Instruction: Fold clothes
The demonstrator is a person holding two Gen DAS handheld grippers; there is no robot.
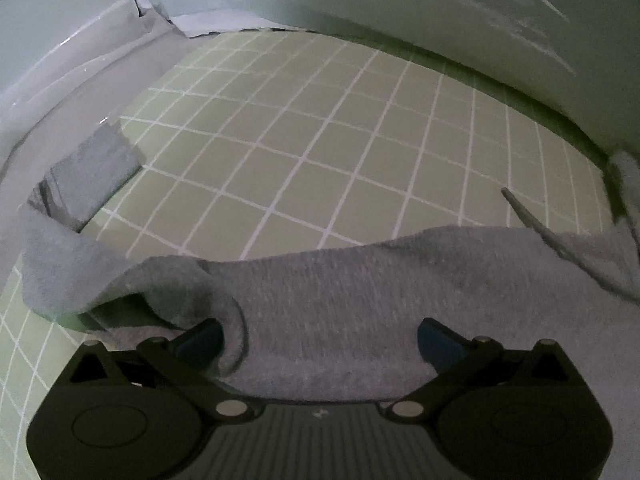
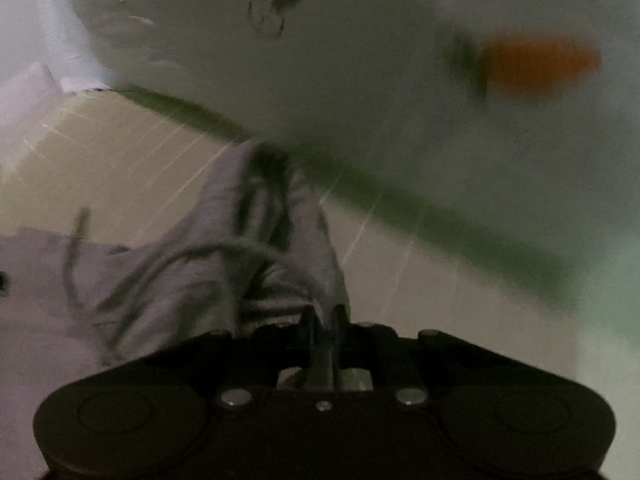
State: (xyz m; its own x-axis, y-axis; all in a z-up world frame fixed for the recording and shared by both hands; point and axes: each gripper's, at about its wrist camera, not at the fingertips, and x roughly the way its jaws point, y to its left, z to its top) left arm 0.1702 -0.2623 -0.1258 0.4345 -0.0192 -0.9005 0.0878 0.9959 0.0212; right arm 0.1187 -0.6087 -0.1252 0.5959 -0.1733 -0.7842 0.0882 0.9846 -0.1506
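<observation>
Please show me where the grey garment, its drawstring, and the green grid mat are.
grey garment (image 1: 340, 292), left wrist view: flat middle of cloth.
drawstring (image 1: 520, 206), left wrist view: cord near its tip.
green grid mat (image 1: 320, 120), left wrist view: bare squares.

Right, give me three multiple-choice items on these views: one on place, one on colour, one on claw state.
1. Where does the grey garment lie?
A. On the gridded mat
B. On a hanger
C. In a basket

2. What colour is the mat?
A. Red
B. Pale green with white lines
C. Black

3. How does the right claw stand?
A. Wide open
B. Shut on nothing
C. Shut on cloth

Key: 1 A, the cloth spreads across the grid; 2 B, green squares with white lines show in the left view; 3 C, a grey fold is pinched between its closed fingers.
</observation>
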